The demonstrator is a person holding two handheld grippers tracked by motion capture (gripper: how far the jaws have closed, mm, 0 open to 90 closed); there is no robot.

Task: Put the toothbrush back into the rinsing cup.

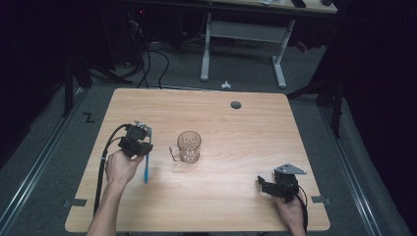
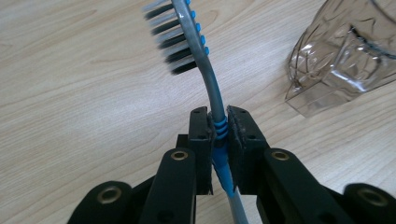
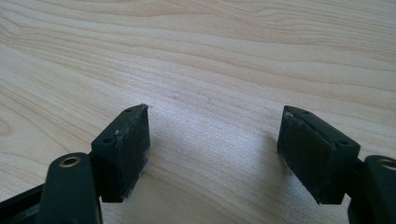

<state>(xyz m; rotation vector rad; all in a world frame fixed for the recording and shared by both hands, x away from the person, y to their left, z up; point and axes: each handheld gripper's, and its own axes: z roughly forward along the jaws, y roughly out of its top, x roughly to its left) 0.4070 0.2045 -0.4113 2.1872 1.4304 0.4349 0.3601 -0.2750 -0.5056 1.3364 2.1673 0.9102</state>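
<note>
So the whole thing comes down to the glass mug: it sits just to the right of your left gripper, mouth up, handle pointing back toward that gripper. The toothbrush you're holding hangs close beside the mug's handle side, not touching it. From above, its long axis runs roughly toward and away from you, tilted, low end hanging just above the table on your side of the mug. In the left gripper view the bristle head sticks out past the jaws, mug off to the upper right.

Left gripper: jaws clamped tight on the blue ribbed grip of the toothbrush, no gap showing.

Right gripper: well off to the right of the mug and nearer your edge, jaws spread wide, nothing between them but bare table. The left hand is clearly the nearer one, so I'd guess it swings the brush over the rim.
</note>
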